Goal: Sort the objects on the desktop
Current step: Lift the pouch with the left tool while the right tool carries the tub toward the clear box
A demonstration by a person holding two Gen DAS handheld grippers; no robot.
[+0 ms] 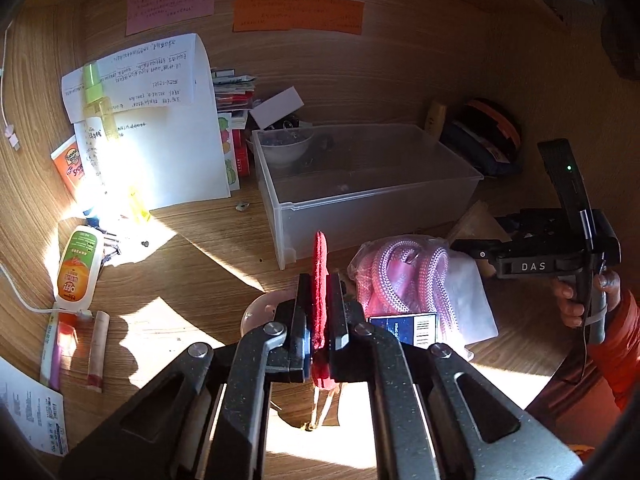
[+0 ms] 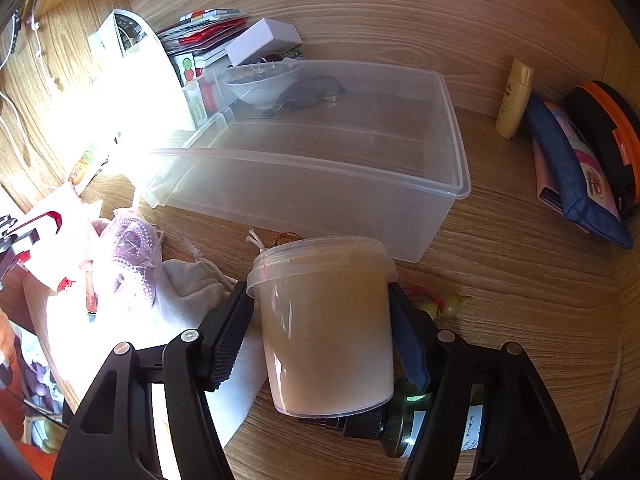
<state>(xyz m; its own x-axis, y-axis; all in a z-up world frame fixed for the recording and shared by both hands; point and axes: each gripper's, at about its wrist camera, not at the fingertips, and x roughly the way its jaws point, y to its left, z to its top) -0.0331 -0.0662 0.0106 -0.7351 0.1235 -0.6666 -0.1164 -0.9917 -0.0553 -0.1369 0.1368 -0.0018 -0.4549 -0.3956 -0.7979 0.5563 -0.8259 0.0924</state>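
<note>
Landmark: clear plastic bin [image 2: 400,216] standing on the wooden desk [image 2: 520,248], close to the back panel.
Left gripper [image 1: 320,312]: jaws drawn in tight on a red knitted item [image 1: 320,264], which stands upright between the pads and pokes out above them; held in front of the bin's near wall, above the desk.
Right gripper [image 2: 320,340]: jaws set wide and pressed against both sides of a lidded translucent tub [image 2: 324,328], one pad [image 2: 224,344] flat to its wall; tub tilted, lid end toward the bin, just in front of the bin's near wall.
Bin contents: none that can be made out; a white bowl [image 2: 260,84] shows through its far wall, apparently behind it.
In front of bin: bagged pink cord [image 1: 400,276], a dark blue box [image 1: 404,326] and a white cloth pouch [image 2: 188,284] lie close together.
Under the tub: dark green bottle [image 2: 404,428] lying on its side on the desk.
Right of bin: yellow tube [image 2: 514,98] leaning on the back panel; beside it a blue pouch [image 2: 560,152].
Left of bin: paper sheets [image 1: 168,128], a spray bottle [image 1: 98,104] and an orange-labelled bottle [image 1: 76,268].
</note>
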